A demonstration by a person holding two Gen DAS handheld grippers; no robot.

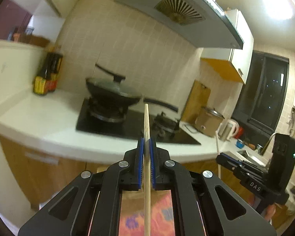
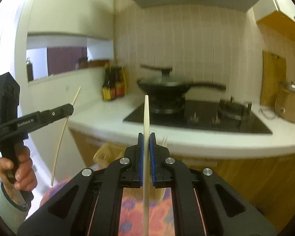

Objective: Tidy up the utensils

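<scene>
We hold the left gripper clamped on one chopstick, the right gripper clamped on another chopstick, both before the stove.

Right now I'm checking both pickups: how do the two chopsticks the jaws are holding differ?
The left gripper's chopstick is tan wood; the right gripper's chopstick looks paler, almost cream. In each gripper's own view, the left one leans slightly off vertical between the blue pads, while the right one stands nearly straight. Shared: each is clamped partway along its length, tip up, lifted in front of the stove counter.
</scene>
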